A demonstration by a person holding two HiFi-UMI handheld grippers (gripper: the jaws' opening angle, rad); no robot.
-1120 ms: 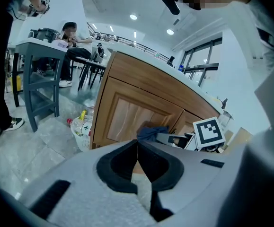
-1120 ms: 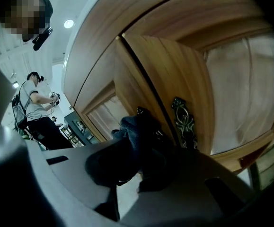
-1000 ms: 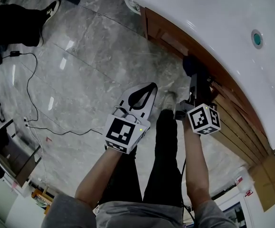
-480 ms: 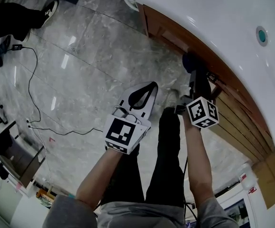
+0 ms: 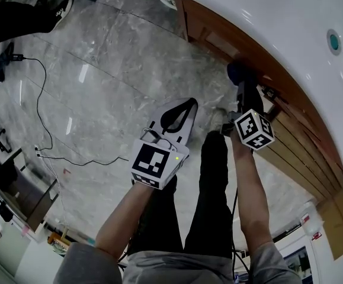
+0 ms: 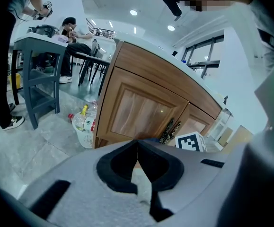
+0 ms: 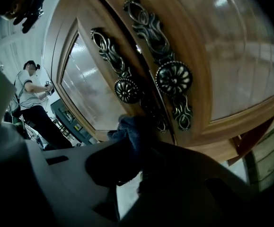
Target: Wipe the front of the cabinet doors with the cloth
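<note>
1. Against the seam where the two cabinet doors (image 7: 96,96) meet, just below the handles (image 7: 173,78), the cloth (image 7: 127,129) is pinched in the right gripper (image 7: 141,148). The jaws are clamped on it, and its bunched end pokes past their tips towards the wood.
2. To its left, the left gripper (image 6: 137,145) hangs over the floor (image 5: 112,70), away from the doors. Its jaws are pressed together with nothing between them.
3. Both doors are glossy brown wood with a sunken panel inside a raised frame.
4. Both handles are dark metal, long strips of scrollwork, each with a round flower-shaped knob.
5. Dark blue and soft, the cloth is crumpled into a wad and lies mostly in shadow.
6. Above the doors, a smooth white countertop (image 5: 266,16) curves round.
7. Underfoot, the floor is shiny grey marbled tile.
8. At the cabinet's far corner, a small white basket (image 6: 83,135) stands on the floor and holds plastic bottles.
</note>
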